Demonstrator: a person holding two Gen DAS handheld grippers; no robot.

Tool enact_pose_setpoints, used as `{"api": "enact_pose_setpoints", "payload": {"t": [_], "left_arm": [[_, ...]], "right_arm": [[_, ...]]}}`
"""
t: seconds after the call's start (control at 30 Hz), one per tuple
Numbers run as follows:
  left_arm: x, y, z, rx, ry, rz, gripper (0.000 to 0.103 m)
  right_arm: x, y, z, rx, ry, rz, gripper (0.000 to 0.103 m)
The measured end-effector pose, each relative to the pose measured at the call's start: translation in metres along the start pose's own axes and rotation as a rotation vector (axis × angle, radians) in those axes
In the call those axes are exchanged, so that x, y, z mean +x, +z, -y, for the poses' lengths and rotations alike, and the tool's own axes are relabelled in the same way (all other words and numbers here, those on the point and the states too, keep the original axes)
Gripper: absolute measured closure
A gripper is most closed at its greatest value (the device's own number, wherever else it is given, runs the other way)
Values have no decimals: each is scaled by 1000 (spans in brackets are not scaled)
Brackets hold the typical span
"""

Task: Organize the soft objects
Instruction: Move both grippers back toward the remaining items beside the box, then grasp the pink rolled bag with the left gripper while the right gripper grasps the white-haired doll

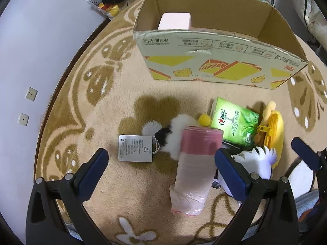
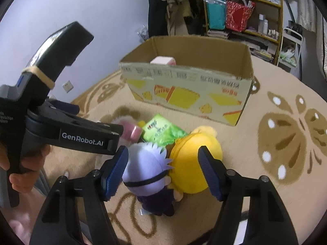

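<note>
My left gripper [image 1: 161, 155] stands open over the carpet, its fingers wide on either side of a pink roll of plastic bags [image 1: 196, 159] and not touching it. A fluffy black-and-white toy [image 1: 177, 130] with a grey tag [image 1: 136, 148] lies just behind the roll. My right gripper [image 2: 162, 153] is open; a white-haired doll [image 2: 147, 169] and a yellow plush [image 2: 194, 163] lie between its pads, and neither looks squeezed. A green tissue pack [image 2: 161, 130] lies behind them. The open cardboard box [image 2: 184, 85] holds a pink block [image 2: 162, 61].
The round beige carpet [image 1: 81, 106] with brown butterflies ends at a pale floor on the left. A hand [image 2: 16, 175] holds the left gripper's black body [image 2: 61, 132]. A cluttered shelf [image 2: 245, 10] and hanging clothes stand behind the box.
</note>
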State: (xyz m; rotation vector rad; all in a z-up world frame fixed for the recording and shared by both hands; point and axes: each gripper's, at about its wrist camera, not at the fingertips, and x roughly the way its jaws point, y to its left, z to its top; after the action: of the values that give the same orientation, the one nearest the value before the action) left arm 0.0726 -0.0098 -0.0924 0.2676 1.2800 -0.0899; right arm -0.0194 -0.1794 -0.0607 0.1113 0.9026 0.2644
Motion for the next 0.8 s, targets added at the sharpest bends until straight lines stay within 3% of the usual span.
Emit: {"api": "enact_pose_setpoints", "payload": {"t": [0.37,0.63,0.7,0.8], "left_arm": [[11,1,5,21,-13,-42,0],[20,-3,13,54,-3,-65,0],[23,-3,12,41,-12,-75,0],[27,-1,9,12,-41,-90,0]], "right_arm": [[18,-10,-19,-78,58,-74,29],[38,-18,-38,-158,27,-131,29],[42,-18,-40,-173,3,-135,38],[42,-19,-41,-180,-6,-135,39]]}}
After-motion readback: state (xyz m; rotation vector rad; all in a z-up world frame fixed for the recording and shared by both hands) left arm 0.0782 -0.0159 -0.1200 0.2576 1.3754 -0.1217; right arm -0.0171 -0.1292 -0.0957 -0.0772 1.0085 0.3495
